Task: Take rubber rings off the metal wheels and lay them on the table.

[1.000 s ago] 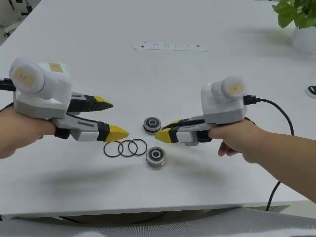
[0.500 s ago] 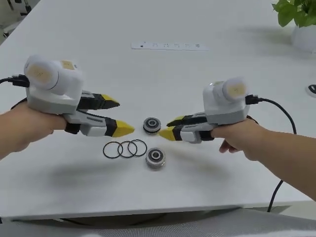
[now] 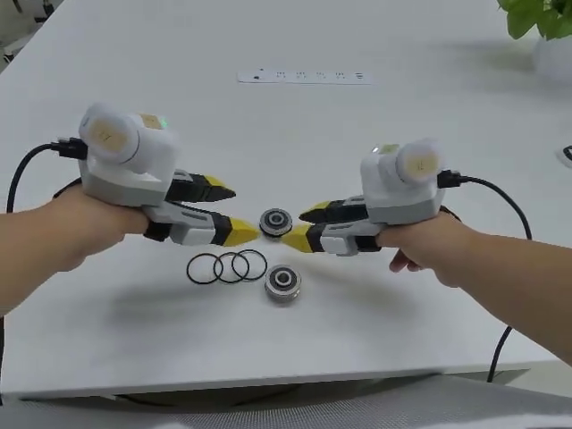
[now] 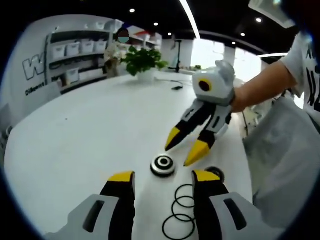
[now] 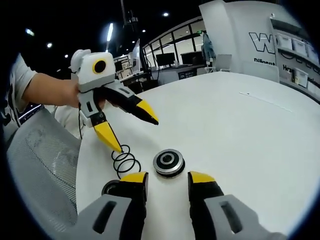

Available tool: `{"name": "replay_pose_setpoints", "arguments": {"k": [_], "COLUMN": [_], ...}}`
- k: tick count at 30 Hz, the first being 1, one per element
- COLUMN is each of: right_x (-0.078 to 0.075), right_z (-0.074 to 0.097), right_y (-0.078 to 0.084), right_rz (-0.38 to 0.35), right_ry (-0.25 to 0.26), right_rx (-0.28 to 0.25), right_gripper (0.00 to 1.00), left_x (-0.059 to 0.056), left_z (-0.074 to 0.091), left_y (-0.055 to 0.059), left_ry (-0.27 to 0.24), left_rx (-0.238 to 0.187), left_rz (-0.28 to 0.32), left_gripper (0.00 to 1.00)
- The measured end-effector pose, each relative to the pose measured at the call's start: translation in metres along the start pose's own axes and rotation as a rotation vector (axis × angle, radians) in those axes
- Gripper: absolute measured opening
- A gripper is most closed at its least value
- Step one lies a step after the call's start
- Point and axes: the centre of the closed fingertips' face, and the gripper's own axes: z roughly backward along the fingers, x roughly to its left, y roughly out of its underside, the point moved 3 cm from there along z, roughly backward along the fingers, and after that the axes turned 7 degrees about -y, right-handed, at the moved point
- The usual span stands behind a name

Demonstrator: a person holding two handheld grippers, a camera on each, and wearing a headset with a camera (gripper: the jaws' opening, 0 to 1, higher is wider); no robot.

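Two metal wheels lie on the white table point(image 3: 375, 116): the far wheel point(image 3: 275, 223) between both grippers' tips, the near wheel point(image 3: 282, 282) closer to me. Three black rubber rings point(image 3: 229, 267) lie overlapping in a row left of the near wheel. My left gripper point(image 3: 243, 211) is open, its tips just left of the far wheel. My right gripper point(image 3: 292, 225) is open, its tips just right of it. In the left gripper view the far wheel point(image 4: 163, 165) sits just beyond the left gripper point(image 4: 164, 176). In the right gripper view it point(image 5: 169, 162) lies ahead of the right gripper point(image 5: 167, 177).
A white power strip point(image 3: 299, 78) lies at the back of the table. A potted plant point(image 3: 539, 22) stands at the far right corner. The right gripper's black cable point(image 3: 505, 197) runs off the front right edge. A grey mesh chair point(image 5: 40, 170) is beside the table.
Both grippers have closed in on the far wheel from either side, the left one moving right and slightly up. Wheels and rings have not moved.
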Motion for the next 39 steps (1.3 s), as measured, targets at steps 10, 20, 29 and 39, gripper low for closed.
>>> {"name": "replay_pose_setpoints", "arguments": {"k": [10, 20, 29, 39], "right_x": [-0.001, -0.004, -0.005, -0.002], "right_z": [-0.003, -0.003, -0.003, -0.006], "right_y": [-0.001, 0.000, 0.004, 0.003], "right_rz": [0.016, 0.000, -0.006, 0.002], "right_ry": [-0.006, -0.003, -0.006, -0.015], "right_rx": [-0.012, -0.022, -0.019, -0.019], "right_gripper": [0.31, 0.31, 0.30, 0.30], "left_x": [-0.003, -0.004, -0.008, -0.012], "left_z": [-0.017, -0.030, -0.038, -0.042], "left_y": [-0.002, -0.002, 0.000, -0.001], "left_ry": [0.013, 0.023, 0.033, 0.019], "left_rx": [0.011, 0.021, 0.035, 0.041], "left_rz": [0.002, 0.007, 0.006, -0.066], "left_gripper": [0.43, 0.36, 0.28, 0.19]}}
